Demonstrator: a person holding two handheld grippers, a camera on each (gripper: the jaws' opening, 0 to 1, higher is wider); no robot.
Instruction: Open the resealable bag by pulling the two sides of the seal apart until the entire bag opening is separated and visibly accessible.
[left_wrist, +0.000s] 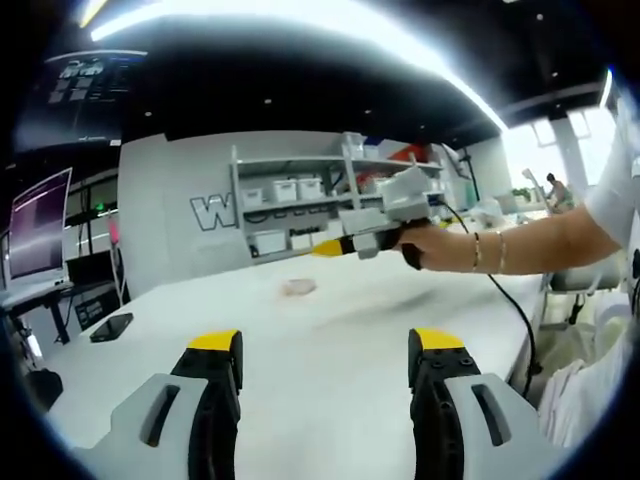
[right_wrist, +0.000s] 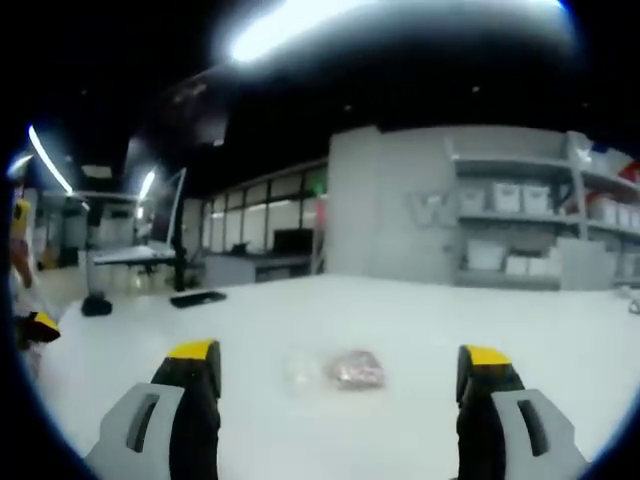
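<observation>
Bag (right_wrist: 345, 370) flat on worktop (right_wrist: 420, 320), dead ahead of right tool (right_wrist: 340, 385), nearer it; both tools wide, empty.

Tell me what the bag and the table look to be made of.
Bag: seemingly thin clear plastic film, since pinkish contents show through it; blur leaves the finish open.
Table: smooth white matte top, likely laminate or painted board; its even colour shows only soft reflections.

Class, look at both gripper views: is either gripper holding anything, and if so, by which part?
Nothing is held. The left gripper and right gripper both have open, empty jaws, and the resealable bag lies untouched on the white table.
</observation>
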